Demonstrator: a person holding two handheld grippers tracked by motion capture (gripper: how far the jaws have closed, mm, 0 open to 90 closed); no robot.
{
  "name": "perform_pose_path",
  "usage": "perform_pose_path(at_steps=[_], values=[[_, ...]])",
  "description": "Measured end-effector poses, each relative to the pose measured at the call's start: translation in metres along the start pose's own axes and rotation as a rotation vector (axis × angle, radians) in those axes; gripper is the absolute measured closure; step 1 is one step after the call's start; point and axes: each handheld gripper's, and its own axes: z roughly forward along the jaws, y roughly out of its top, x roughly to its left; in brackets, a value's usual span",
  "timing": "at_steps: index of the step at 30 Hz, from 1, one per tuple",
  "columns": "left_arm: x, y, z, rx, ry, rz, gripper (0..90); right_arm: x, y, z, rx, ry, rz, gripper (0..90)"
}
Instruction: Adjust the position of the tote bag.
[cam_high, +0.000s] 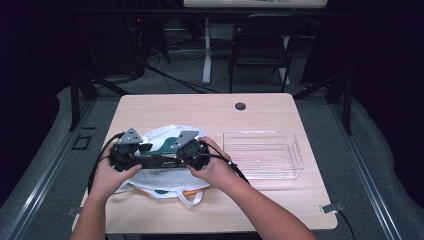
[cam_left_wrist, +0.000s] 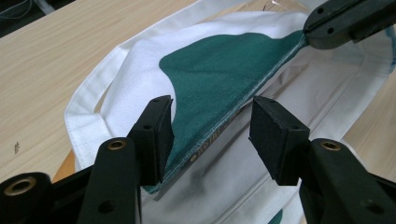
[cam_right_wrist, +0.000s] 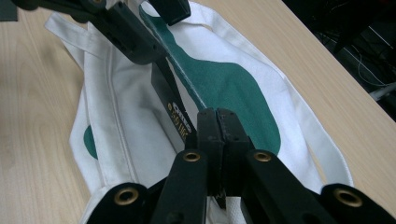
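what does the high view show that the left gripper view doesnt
High view alone: the clear plastic bin to the right of the bag, the person's hands and a black chair beyond the table. Left gripper view alone: the left gripper with open jaws either side of the bag's top edge, and a dark item with gold lettering inside. Both: the white and green tote bag, the wooden table and the right gripper clamping the bag's edge.

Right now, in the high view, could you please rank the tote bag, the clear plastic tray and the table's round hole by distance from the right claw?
1. Tote bag, under the right claw.
2. Clear plastic tray, to its right.
3. Round hole, at the far edge.
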Motion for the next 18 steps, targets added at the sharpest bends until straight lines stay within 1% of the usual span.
perform_pose_path(at_steps=[2,3,6,7,10,11,13,14,17,18], values=[[-0.002,0.0,0.003,0.012,0.002,0.011,49.1,0.0,0.0,0.0,0.0,0.001,-0.001,89.3],[-0.004,0.001,0.004,0.013,0.002,0.023,49.9,0.0,0.0,0.0,0.0,0.0,-0.001,89.3],[-0.006,0.002,0.007,0.009,0.004,0.035,51.4,0.0,0.0,0.0,-0.001,-0.001,0.0,89.3],[-0.008,0.003,0.007,0.008,0.0,0.039,53.9,0.0,0.0,0.0,0.0,0.002,-0.001,89.3],[-0.009,0.003,0.008,0.009,0.002,0.042,56.0,0.0,0.0,0.001,-0.003,-0.001,0.002,89.3],[-0.01,0.002,0.009,0.003,0.011,0.043,57.8,0.0,0.001,0.0,0.002,0.003,-0.003,89.3],[-0.01,0.003,0.01,0.011,0.008,0.046,59.0,0.0,0.001,0.001,-0.002,-0.002,0.001,89.3],[-0.01,0.002,0.011,0.003,0.017,0.046,59.0,0.0,0.001,0.001,-0.002,-0.002,0.001,89.3],[-0.01,0.002,0.012,0.011,0.017,0.053,61.3,-0.001,0.001,0.001,-0.003,-0.004,0.003,89.3],[-0.011,0.002,0.012,0.007,0.023,0.054,64.1,-0.001,0.001,0.001,-0.001,-0.007,0.002,89.3]])
